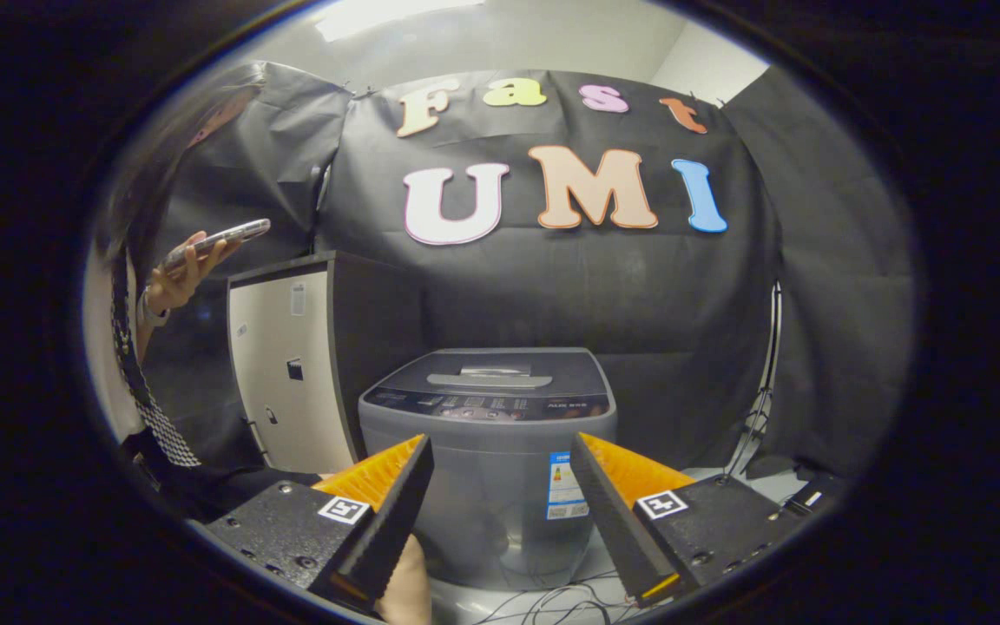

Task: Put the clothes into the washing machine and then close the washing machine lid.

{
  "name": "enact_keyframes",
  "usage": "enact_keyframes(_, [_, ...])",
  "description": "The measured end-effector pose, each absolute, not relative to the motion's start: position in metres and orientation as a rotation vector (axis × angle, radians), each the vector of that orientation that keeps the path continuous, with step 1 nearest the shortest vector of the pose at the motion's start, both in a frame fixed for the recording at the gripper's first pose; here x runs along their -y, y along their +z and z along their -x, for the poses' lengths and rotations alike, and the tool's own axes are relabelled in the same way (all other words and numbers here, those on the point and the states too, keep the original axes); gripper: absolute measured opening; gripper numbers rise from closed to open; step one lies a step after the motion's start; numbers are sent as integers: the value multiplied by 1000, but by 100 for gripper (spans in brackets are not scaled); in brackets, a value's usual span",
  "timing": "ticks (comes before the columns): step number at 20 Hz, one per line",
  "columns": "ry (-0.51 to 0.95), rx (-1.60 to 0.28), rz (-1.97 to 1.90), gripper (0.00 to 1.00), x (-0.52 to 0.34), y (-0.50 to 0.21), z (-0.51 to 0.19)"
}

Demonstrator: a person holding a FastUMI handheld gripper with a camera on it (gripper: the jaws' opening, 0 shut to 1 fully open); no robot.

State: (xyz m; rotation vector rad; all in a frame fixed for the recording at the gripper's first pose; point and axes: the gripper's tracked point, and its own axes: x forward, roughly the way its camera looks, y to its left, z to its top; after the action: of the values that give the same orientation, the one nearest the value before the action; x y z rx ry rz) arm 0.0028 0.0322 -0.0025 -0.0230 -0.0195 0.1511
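A grey top-loading washing machine (487,451) stands straight ahead of me, beyond the fingertips, against the black cloth wall. Its lid (491,369) lies flat and shut, with a pale handle on top and a dark control strip along the front edge. My gripper (500,447) is held level in front of the machine's upper front, well short of it. Its two fingers stand wide apart and nothing is between them. I see no clothes from here.
A tall cabinet (292,373) with a pale door stands just left of the machine. Further left a person stands holding up a phone (218,241). Loose cables (552,599) lie on the floor at the machine's foot, and a stand leg rises at the right.
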Motion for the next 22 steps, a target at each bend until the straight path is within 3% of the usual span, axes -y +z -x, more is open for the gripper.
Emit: enact_keyframes(22, [151,16,22,96,-35,2,-4])
